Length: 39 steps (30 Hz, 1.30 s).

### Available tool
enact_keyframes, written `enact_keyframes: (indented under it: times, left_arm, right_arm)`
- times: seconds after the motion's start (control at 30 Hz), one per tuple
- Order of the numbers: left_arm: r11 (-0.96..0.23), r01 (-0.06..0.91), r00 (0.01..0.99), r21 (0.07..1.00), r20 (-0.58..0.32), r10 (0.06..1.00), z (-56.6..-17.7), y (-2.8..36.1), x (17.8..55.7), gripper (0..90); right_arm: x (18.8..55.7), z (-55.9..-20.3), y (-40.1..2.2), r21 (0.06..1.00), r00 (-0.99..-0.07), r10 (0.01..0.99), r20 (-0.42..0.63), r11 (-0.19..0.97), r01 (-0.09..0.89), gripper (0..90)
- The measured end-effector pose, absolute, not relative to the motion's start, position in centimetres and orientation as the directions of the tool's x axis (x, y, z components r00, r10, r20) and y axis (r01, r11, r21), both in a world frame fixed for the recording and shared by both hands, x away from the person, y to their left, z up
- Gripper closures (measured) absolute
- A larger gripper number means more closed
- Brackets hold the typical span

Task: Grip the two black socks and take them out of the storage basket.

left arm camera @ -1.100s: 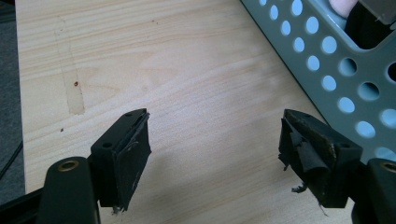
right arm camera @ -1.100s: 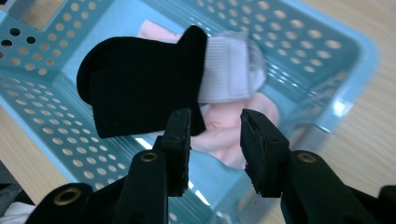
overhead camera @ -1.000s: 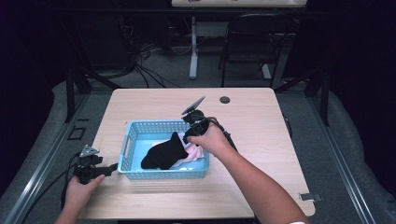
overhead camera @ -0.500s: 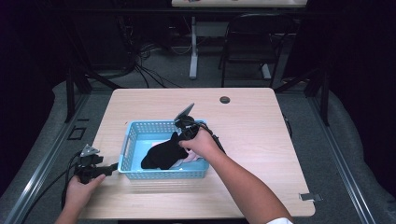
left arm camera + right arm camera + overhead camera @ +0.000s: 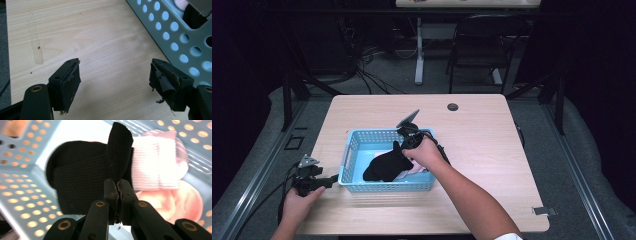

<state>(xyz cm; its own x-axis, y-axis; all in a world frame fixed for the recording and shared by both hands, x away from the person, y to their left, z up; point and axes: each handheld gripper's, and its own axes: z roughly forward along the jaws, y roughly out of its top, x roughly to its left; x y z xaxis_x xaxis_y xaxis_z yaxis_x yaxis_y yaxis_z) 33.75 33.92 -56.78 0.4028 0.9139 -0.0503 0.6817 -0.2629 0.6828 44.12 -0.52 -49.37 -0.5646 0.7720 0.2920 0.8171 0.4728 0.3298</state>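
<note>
Grasp step in hand: right hand-held gripper, jaws just pressed together, pinching a fold of the black sock inside the blue basket at bench centre. Pale sock just beside, perhaps partly under. Left hand-held gripper spread, idle near the basket's left wall. Next: lifting the fold straight up, clear of the rim, without dragging the pale one along.

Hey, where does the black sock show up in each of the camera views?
High view: the black sock lies inside the blue basket, just left of the right tongs.
Left gripper view: a dark patch behind the basket wall at top right, likely the sock.
Right gripper view: centre, a fold pinched between the tongs.
Shared landmark: the basket's perforated wall.
</note>
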Motion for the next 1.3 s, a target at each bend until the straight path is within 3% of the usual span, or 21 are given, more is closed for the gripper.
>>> enact_keyframes:
  times: [0.27, 0.73, 0.97, 1.3]
  left_arm:
    - [-0.262, 0.681, 0.403, 0.683, -0.051, 0.914, -56.8, 33.9, 33.8, 24.5]
    - [-0.261, 0.681, 0.403, 0.684, -0.051, 0.914, -56.8, 34.0, 33.7, 24.5]
    - [-0.261, 0.682, 0.4, 0.683, -0.051, 0.915, -56.8, 33.9, 33.7, 24.5]
    - [-0.26, 0.683, 0.398, 0.683, -0.049, 0.916, -56.9, 33.9, 33.7, 24.6]
  right_arm:
    - [43.2, -46.4, -0.6, 0.382, -0.597, 0.726, 0.342, 0.473, 0.794, 87.4]
    - [40.7, -36.6, -3.4, 0.536, -0.676, 0.662, 0.324, 0.46, 0.708, 87.4]
    - [40.0, -33.7, -6.7, 0.571, -0.658, 0.691, 0.299, 0.423, 0.704, 87.4]
    - [39.3, -32.1, -11.5, 0.586, -0.591, 0.755, 0.284, 0.351, 0.73, 87.4]
